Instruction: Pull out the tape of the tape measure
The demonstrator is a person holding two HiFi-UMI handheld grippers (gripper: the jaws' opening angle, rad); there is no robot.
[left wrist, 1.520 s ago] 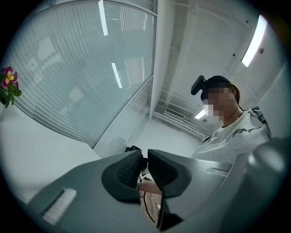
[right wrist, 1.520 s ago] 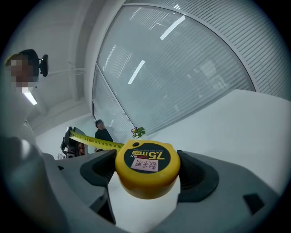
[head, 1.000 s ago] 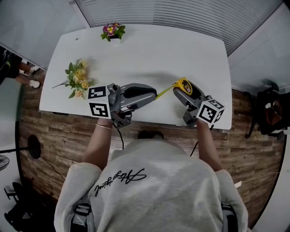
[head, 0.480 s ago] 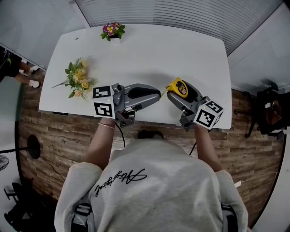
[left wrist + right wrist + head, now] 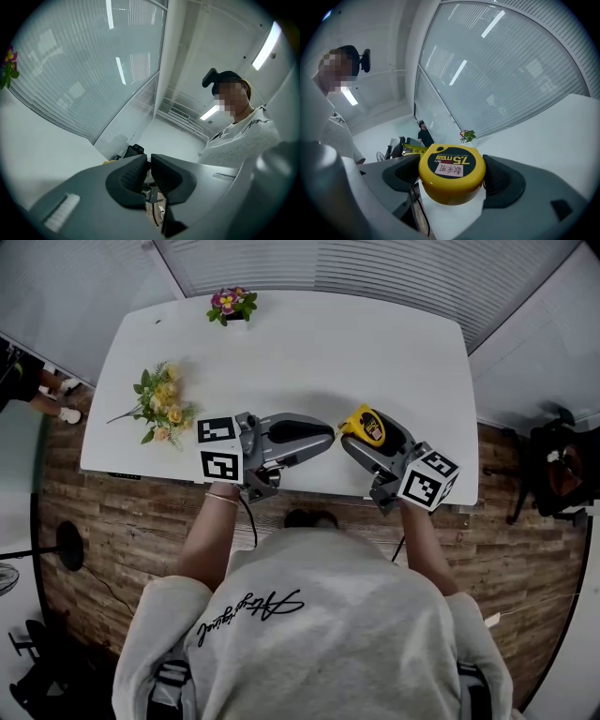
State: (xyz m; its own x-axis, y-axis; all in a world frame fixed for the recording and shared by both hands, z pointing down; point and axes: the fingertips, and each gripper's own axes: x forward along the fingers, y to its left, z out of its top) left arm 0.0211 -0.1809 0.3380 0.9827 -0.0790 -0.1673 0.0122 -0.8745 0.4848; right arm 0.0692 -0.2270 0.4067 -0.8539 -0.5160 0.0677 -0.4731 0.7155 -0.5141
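Now the pull itself looks barely begun: the right gripper (image 5: 451, 182) has its jaws spread wide around the yellow tape measure (image 5: 450, 165), held just above the white table (image 5: 309, 343). Only a short stub of tape (image 5: 408, 149) shows. The left gripper (image 5: 146, 164) sits just beside, jaws closed to a slit; no tape tip shows there. Next, probably, steady separation of the hands.
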